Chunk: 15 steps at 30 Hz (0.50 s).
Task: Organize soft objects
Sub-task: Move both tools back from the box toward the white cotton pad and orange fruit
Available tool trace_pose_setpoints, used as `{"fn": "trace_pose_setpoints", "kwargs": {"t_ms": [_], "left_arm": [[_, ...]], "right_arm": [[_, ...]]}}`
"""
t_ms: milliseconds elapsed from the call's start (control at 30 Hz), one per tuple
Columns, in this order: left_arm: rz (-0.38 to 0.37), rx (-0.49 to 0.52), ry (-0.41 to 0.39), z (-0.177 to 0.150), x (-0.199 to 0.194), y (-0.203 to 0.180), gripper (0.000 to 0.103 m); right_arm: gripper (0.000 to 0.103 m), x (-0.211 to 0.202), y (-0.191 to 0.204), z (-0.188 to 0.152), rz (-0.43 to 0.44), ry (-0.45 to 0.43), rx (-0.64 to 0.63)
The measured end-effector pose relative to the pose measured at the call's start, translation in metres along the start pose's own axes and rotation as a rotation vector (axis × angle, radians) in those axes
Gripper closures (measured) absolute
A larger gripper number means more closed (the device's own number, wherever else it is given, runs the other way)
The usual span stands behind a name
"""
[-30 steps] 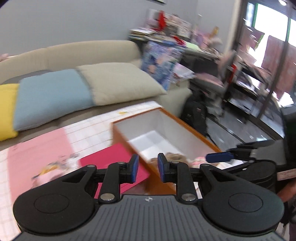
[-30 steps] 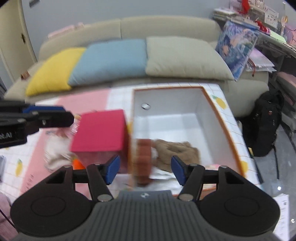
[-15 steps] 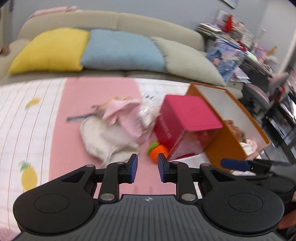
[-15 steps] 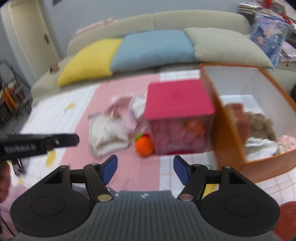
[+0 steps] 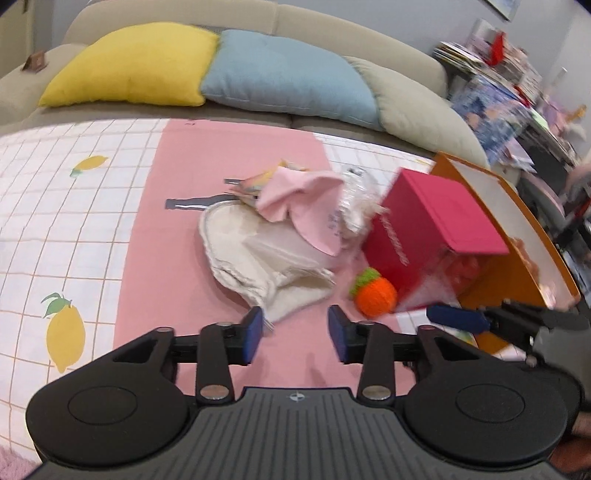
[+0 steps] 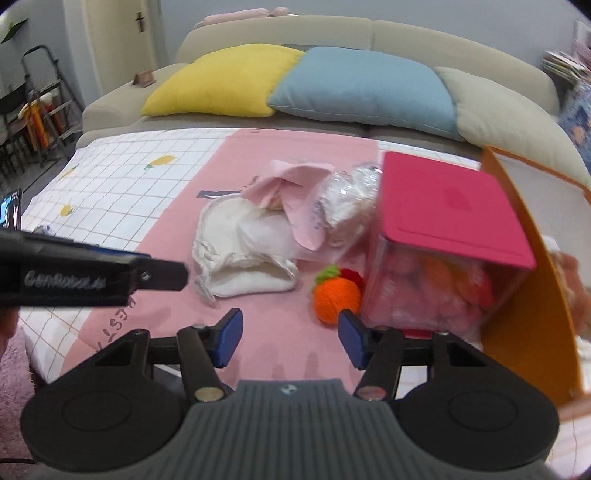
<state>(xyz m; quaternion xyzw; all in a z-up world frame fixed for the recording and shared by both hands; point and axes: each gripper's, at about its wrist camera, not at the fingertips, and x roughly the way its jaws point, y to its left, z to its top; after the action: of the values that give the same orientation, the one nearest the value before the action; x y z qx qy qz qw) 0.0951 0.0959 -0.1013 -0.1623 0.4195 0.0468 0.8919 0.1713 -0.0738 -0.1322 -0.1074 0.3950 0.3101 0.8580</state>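
The beige sofa with three cushions is seen behind the pink mat. On the mat, the loose pile sits left of the pink-lidded box: cream drawstring bag, pink cloth, orange knitted ball. The left gripper was just opened and holds nothing; the right gripper was just narrowed, also empty. Probably the bag's near edge should be pinched low, one item only.

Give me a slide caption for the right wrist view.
Open right gripper above pink mat, facing orange knitted ball, cream cloth and pink-lidded box.
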Motion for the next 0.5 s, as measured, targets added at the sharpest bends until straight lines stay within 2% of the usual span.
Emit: {"fn": "trace_pose_setpoints", "kwargs": {"t_ms": [133, 267, 500], "left_arm": [[0.007, -0.1, 0.021, 0.011, 0.021, 0.021, 0.047], [0.012, -0.184, 0.027, 0.017, 0.044, 0.037, 0.046], [0.034, -0.23, 0.055, 0.016, 0.079, 0.041, 0.046]], "right_arm": [[0.051, 0.018, 0.009, 0.006, -0.02, -0.005, -0.044], [0.052, 0.031, 0.015, 0.007, -0.081, -0.026, -0.098], [0.052, 0.051, 0.023, 0.0, -0.212, -0.045, -0.25]]}}
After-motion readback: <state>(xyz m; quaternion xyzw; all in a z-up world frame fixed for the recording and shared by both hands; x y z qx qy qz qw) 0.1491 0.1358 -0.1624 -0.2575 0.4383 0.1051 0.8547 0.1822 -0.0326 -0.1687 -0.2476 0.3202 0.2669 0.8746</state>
